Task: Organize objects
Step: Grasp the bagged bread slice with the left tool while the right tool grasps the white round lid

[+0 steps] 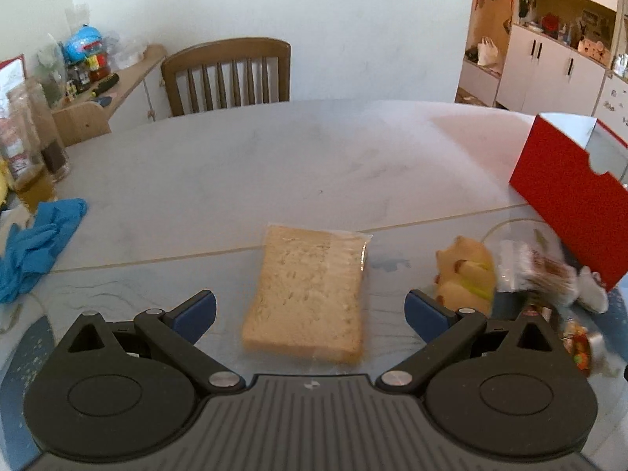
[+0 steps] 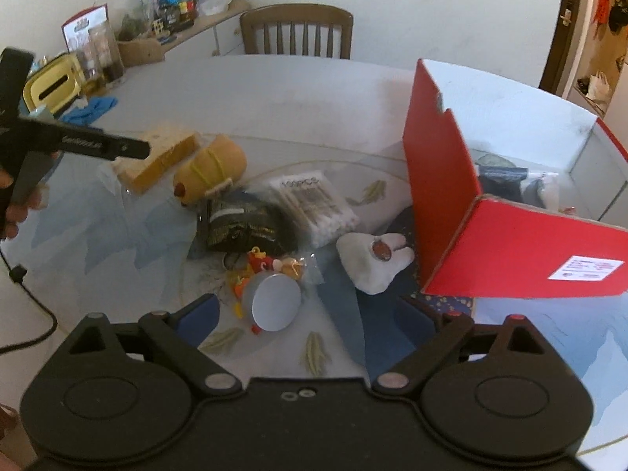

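Red cardboard box (image 2: pixel 443 180) stands open-topped, a few things already inside — seemingly the bin for the loose clutter. Left of the box, farthest off, lies the wrapped bread slice (image 1: pixel 310 290); the left gripper (image 1: pixel 310 314) straddles it, jaws wide, lined up to grasp. Only the right wrist view shows the box's contents and the cotton swabs (image 2: pixel 314 204) near it; the right gripper (image 2: pixel 310 318) hovers empty, jaws wide.

A: Where's the left tool (image 1: pixel 310 314)?
B: Spread wide over the flat plastic-wrapped slice of pale bread (image 1: pixel 308 294) on the white marble desk (image 1: pixel 251 165).
A: Right side?
B: Hotdog-shaped plush toy (image 1: pixel 469 274), open red cardboard box (image 1: pixel 569 196).
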Action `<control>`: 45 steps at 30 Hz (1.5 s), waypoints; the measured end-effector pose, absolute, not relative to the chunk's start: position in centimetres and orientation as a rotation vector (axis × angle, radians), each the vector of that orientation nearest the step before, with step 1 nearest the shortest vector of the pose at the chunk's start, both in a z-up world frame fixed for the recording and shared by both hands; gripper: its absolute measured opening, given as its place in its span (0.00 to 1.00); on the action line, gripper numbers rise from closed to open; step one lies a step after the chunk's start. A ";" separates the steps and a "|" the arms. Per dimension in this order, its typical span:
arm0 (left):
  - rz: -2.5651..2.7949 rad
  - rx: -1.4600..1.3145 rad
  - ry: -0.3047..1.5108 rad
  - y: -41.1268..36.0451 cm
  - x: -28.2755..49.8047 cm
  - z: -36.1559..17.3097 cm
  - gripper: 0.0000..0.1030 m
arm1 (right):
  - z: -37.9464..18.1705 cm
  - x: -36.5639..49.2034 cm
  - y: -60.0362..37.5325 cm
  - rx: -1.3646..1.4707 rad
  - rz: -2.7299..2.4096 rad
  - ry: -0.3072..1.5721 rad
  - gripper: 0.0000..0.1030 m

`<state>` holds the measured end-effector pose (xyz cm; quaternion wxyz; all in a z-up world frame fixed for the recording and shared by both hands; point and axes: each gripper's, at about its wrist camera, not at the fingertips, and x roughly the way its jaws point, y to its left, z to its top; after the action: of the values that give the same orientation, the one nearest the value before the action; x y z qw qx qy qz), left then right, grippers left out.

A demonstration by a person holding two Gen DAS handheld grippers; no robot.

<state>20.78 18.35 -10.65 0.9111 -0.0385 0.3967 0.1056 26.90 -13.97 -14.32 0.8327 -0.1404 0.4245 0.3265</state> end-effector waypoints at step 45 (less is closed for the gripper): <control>0.231 -0.076 0.894 19.2 24.5 -13.9 0.70 | -15.8 26.4 -13.2 -0.291 0.800 0.932 0.44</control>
<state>24.51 19.17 -13.90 0.8945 -0.0368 0.4314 0.1116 26.45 -13.23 -15.81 0.8073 -0.1361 0.4355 0.3742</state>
